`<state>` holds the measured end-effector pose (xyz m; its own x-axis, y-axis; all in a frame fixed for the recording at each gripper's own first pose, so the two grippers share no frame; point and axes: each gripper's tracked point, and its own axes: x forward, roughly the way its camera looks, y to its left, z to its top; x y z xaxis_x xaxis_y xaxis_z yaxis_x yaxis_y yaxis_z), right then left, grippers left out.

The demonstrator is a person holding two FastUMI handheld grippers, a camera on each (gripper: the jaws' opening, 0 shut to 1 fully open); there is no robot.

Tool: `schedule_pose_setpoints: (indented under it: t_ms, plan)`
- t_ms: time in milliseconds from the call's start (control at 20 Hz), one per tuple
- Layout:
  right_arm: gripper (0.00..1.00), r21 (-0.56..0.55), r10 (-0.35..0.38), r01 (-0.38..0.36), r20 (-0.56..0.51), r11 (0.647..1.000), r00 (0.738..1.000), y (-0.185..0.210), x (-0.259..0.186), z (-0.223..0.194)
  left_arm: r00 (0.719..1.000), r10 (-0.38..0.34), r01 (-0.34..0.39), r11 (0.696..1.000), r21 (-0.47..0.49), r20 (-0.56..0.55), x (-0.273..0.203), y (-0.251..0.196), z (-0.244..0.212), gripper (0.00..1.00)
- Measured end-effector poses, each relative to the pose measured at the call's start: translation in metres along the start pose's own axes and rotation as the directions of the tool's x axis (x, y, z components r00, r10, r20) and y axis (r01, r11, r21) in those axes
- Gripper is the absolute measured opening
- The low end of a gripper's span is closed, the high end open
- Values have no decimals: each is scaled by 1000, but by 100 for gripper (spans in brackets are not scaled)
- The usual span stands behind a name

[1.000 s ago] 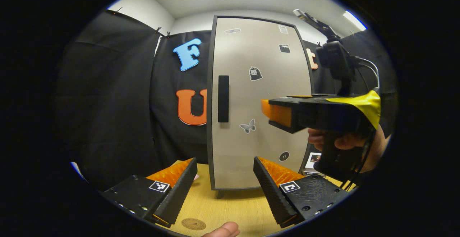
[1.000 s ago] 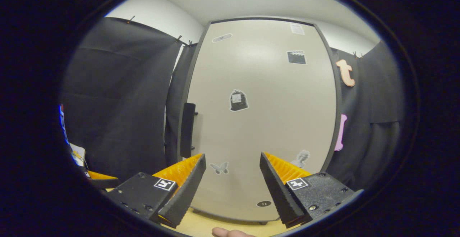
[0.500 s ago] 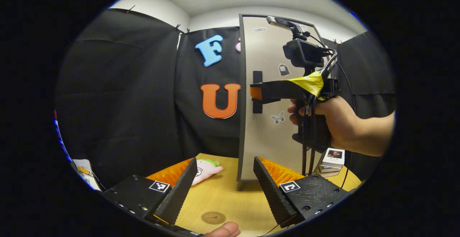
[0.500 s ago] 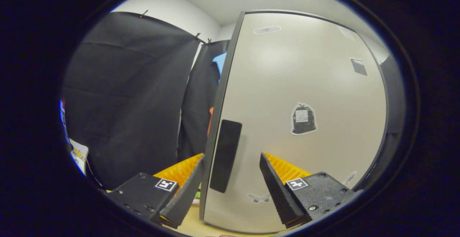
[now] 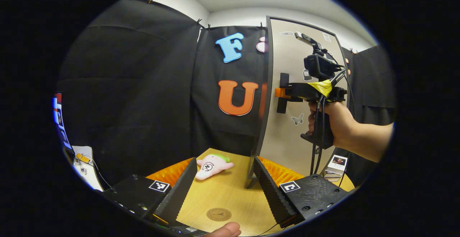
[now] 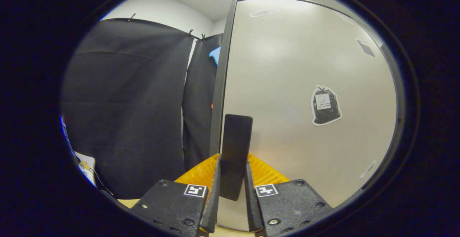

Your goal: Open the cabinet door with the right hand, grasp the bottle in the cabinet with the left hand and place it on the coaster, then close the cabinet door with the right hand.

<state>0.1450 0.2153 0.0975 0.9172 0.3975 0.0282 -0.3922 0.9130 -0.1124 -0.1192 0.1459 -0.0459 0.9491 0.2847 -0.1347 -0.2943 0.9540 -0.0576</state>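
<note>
**Right gripper clamped on cabinet door handle**

Pressed from both sides by the right gripper, fingers closed on the dark upright handle at the left edge of the cabinet door. Seen from the left gripper view: right gripper at the handle, held by a hand, door shut. Left gripper spread wide, holding nothing, low over the wooden table. Round coaster just in front of the cabinet, between those fingers; pink plush toy left of the cabinet. Bottle hidden
</note>
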Motion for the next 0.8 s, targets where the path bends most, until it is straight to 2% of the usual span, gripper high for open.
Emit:
schedule_pose_setpoints:
  t_ms: [50, 200, 500, 800]
  plan:
    - [29, -17, 7, -7, -11, 1000, 1000, 0, 0, 0, 1000, -13, 13, 1000, 13, 4, -2, -2, 0, 95]
    - [26, -7, 18, -18, -45, 1000, 999, 1, -1, -2, 998, -59, 59, 998, 35, 0, -5, -5, -3, 95]
    - [22, 13, 10, -9, -68, 1000, 998, 2, -7, -4, 996, -89, 89, 996, 14, 16, -3, -4, -4, 95]
    - [22, -30, 31, -34, -80, 999, 996, 10, -35, -7, 989, -144, 144, 989, 19, 20, -5, -7, -7, 95]
